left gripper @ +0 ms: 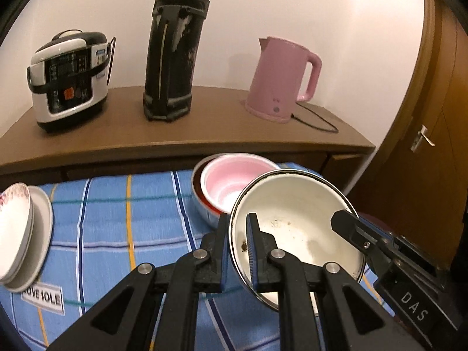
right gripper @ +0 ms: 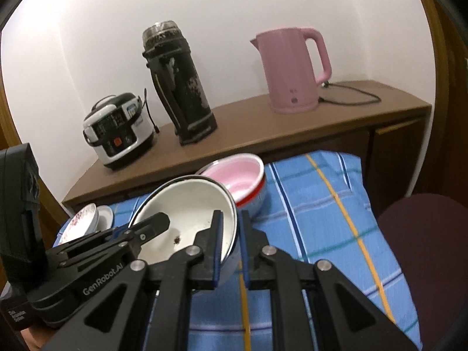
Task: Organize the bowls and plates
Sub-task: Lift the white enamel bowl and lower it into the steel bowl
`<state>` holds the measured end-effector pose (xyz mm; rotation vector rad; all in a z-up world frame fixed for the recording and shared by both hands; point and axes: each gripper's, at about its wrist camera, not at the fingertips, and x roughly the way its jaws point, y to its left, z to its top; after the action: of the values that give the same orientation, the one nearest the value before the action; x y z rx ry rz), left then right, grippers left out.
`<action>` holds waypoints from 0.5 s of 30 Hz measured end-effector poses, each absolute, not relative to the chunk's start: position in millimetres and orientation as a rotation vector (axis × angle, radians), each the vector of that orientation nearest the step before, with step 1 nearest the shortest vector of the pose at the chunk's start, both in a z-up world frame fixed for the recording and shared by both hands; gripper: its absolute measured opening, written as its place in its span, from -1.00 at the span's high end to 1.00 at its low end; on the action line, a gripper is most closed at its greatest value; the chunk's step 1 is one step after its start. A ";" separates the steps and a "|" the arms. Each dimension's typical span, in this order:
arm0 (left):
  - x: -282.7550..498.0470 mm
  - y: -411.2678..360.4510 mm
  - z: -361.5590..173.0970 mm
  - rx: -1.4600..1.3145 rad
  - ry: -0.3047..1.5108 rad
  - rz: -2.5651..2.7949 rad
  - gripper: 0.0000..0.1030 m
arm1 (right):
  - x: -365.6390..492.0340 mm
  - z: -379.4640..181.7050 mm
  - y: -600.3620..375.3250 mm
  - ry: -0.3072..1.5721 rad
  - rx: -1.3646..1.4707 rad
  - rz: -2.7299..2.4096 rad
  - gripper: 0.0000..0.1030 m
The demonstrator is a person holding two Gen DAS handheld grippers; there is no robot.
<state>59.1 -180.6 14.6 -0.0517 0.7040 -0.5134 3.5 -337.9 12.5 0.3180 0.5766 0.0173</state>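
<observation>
A white enamel bowl (left gripper: 298,228) with a dark rim is held tilted above the blue checked cloth. My left gripper (left gripper: 238,231) is shut on its left rim. My right gripper (right gripper: 231,228) is shut on its right rim, and shows in the left wrist view (left gripper: 345,222). The bowl also shows in the right wrist view (right gripper: 187,204). Just behind it, a pink bowl (left gripper: 234,181) sits nested in a steel bowl with a red inside (left gripper: 201,204). Stacked white plates (left gripper: 20,231), the top one with a red pattern, lie at the cloth's left edge.
A brown sideboard (left gripper: 187,134) stands behind the cloth with a rice cooker (left gripper: 70,79), a tall black thermos (left gripper: 172,49) and a pink kettle (left gripper: 280,79) with its cord. A wooden door (left gripper: 424,134) is at the right. A dark red seat (right gripper: 427,234) is beside the cloth.
</observation>
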 end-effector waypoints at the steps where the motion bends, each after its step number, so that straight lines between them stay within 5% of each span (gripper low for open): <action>1: 63.6 -181.2 16.3 -0.055 0.699 -0.511 0.75 | 7.8 14.9 -338.1 0.571 0.314 0.017 0.79; 15: 128.7 -200.2 6.3 -0.059 0.700 -0.472 0.75 | 71.9 9.3 -354.6 0.556 0.329 -0.013 0.79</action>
<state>128.7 -200.2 6.3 -0.0586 0.7002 -0.4719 71.9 -354.6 9.3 0.3287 0.5559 -0.0134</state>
